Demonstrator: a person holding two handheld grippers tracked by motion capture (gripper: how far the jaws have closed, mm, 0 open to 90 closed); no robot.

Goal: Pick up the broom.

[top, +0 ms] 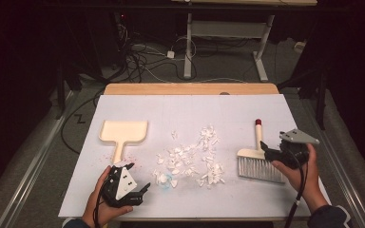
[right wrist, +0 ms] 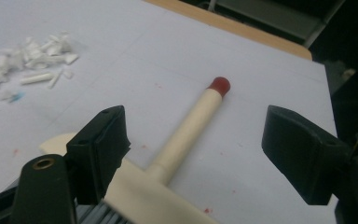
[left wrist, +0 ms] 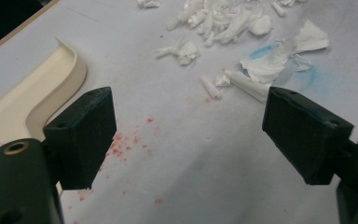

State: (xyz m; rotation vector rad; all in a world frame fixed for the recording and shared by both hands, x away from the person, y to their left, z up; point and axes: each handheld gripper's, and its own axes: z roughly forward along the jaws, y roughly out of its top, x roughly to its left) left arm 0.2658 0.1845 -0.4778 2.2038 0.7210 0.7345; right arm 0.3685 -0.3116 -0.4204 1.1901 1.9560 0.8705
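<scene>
The cream plastic hand brush with grey bristles and a red-tipped handle lies flat on the white table sheet, right of the scattered white paper scraps. The right gripper straddles its handle, jaws spread, not gripping. The left gripper hovers released beside the cream plastic dustpan.

Counted on the white table cover: one cream dustpan; one hand brush with a red-tipped handle; one loose scatter of white paper scraps (too many and too small for an exact tally); one blue smudge among them; one patch of red specks near the dustpan's handle; two grippers, the left gripper and the right gripper.
</scene>
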